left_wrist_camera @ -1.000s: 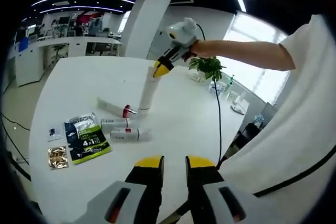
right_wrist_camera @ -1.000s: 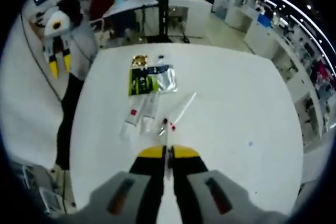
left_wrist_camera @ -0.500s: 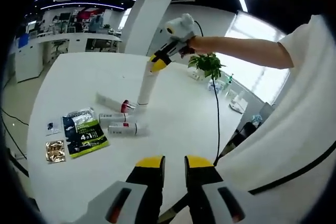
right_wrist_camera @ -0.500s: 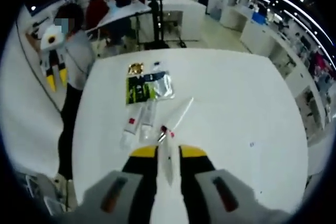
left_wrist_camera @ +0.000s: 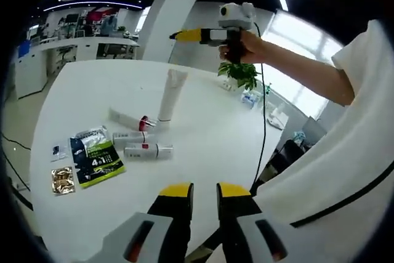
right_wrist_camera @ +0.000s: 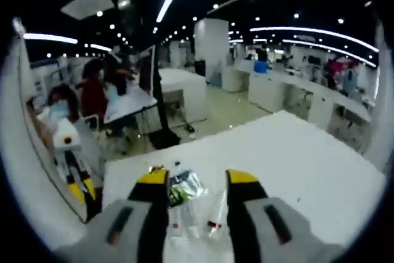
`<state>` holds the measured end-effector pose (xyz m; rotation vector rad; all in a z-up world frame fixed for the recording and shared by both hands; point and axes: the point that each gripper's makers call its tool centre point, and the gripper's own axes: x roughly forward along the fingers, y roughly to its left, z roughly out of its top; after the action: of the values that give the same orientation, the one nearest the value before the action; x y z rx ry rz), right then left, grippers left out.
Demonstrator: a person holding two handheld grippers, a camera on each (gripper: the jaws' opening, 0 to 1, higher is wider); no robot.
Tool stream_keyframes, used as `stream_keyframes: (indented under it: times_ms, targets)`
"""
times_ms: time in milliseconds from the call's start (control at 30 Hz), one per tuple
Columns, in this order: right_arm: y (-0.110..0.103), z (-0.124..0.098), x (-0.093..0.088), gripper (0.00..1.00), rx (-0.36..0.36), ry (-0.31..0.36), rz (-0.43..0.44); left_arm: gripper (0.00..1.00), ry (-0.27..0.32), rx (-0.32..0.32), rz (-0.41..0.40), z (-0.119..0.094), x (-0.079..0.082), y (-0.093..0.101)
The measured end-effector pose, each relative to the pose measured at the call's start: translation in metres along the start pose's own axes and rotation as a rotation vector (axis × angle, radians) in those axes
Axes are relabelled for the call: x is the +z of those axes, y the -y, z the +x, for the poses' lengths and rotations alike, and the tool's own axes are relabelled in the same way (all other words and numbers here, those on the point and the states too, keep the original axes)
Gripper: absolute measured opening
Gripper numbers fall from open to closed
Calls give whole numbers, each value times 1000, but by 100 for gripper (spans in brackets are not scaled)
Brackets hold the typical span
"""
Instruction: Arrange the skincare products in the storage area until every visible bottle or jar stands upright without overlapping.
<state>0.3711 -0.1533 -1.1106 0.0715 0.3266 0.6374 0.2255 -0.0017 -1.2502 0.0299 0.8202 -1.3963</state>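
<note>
A white desk held a scatter of skincare products. One tall white tube stood upright on its cap near the middle of the desk. Just beside its base, a slim tube with a red cap lay flat. Nearer the camera, two short white tubes lay on their sides close together, one with a red label. To their left lay a green and dark sachet pack, a small gold foil packet and a tiny white sachet.

The right claw was lifted well above the standing tube, level, held in a person's hand; from its own view its yellow-tipped jaws stood wide apart with nothing between them. The left claw hung low over the near desk edge, its jaws slightly parted and empty.

The step in hand seemed to be moving on from the upright tube to one still lying flat. To do it well, the right claw should probably come down beside the standing tube, not over it, so as not to knock it. It would help to grip a lying tube near its cap end, swing it upright, and set it well apart from its neighbours.

No tray, box or other container was visible; everything rested directly on the desk.
</note>
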Motion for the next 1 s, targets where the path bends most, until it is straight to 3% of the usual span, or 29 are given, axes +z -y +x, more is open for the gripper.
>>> stream_keyframes:
  times_ms: [67,133,333,367,400,433,500,567,600,667,867,1000]
  targets:
    - [-16,-2,5,33,19,87,111,16,16,4,-15,0,3,-3]
    - [-35,-3,5,33,50,137,150,16,26,8,-30,-1,6,-8]
    - [-71,-4,-29,40,80,127,262,16,83,40,-57,-4,15,-20]
    - [-73,-4,-31,44,79,131,274,16,88,43,-61,-4,16,-20]
    - [-85,-5,-44,47,87,138,363,16,118,54,-79,-5,20,-22]
    - [-89,-5,-50,51,84,135,397,17,133,56,-80,-6,22,-23]
    - [-94,-3,-65,61,62,128,443,17,190,66,-49,-10,29,-24]
    - [-96,-1,-75,62,45,109,455,17,206,58,-35,-13,31,-23]
    - [-96,3,-93,62,9,53,441,17,210,47,-33,-19,31,-23]
    - [-95,9,-110,61,-30,-9,418,17,206,29,-17,-26,30,-24]
    - [-92,18,-122,58,-95,-21,422,16,164,15,6,-45,20,-37]
    - [-96,11,-129,57,-120,-28,432,16,164,35,-58,-45,15,-51]
